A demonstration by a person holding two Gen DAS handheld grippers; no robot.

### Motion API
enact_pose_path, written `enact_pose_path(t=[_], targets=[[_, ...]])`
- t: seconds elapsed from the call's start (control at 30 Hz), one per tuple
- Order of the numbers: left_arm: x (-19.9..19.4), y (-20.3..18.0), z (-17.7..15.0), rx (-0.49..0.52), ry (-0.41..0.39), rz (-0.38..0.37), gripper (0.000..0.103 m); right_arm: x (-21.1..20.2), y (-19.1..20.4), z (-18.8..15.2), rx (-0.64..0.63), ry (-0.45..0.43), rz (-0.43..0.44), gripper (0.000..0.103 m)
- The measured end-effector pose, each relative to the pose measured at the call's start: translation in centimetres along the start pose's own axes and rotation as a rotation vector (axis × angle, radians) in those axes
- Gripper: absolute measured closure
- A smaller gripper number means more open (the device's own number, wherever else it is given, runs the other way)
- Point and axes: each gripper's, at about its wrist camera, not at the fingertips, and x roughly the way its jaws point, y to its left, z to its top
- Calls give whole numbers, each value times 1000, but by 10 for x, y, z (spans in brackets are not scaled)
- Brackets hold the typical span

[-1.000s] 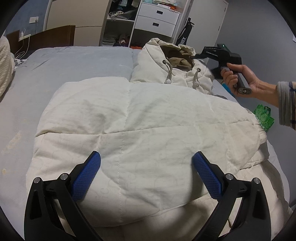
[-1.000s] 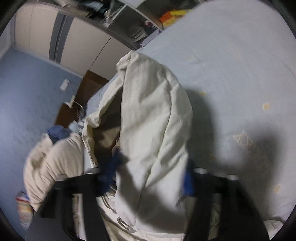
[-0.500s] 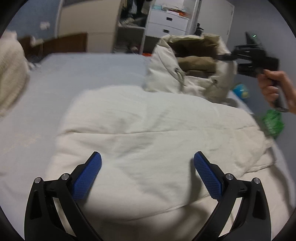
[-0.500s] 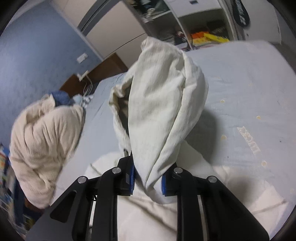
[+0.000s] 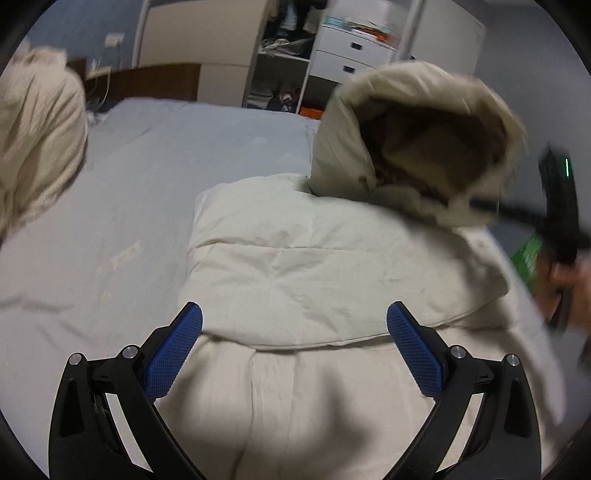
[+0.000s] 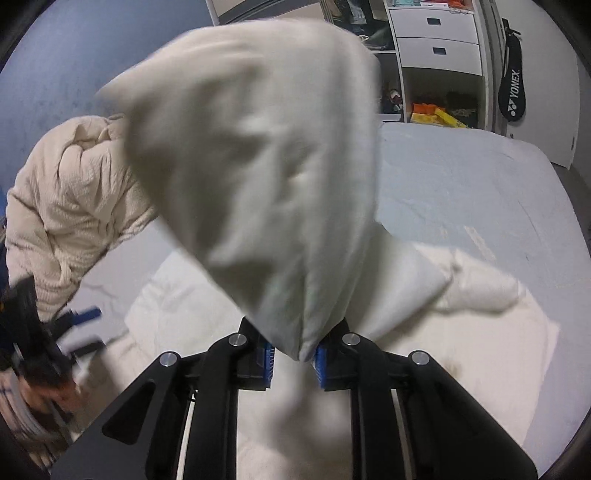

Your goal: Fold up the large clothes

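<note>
Pinching the hood [image 6: 258, 177] of the cream coat [image 5: 332, 266], the right gripper [image 6: 291, 363] holds it raised (blurred) above the bed [image 5: 147, 177]; the left gripper [image 5: 293, 343] hovers spread wide over the coat's folded body.

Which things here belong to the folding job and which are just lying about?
Job: cream hooded padded coat; its hood, clamped in the right gripper; open left gripper.
Lying about: cream fleece bundle; black racket bag; white drawers.
</note>
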Motion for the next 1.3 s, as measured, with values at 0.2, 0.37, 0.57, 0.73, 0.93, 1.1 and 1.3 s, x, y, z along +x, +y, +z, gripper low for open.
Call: enact_pose_path(t=[0.2,0.37,0.57,0.73,0.93,1.1,1.3], targets=[[-29,6,18,-95,-21,-37,7,-2,19,-44,-134,0,-95,89],[-36,1,44,-187,-5,-146,7,4,30,-70,-252,-34,-173,89],[-27,-23,86,-278,16,-299,7,8,38,-84,-342,-51,-217,89],[4,-31,114,-410,93,-359,7,12,42,-89,-383,-58,-247,88],[52,-39,129,-504,229,-441,12,11,57,-99,-457,-71,-331,83],[62,-33,119,-528,260,-431,72,-12,64,-113,-433,-83,-389,62],[49,-39,109,-486,206,-470,79,-64,52,-134,-163,-62,-266,57]])
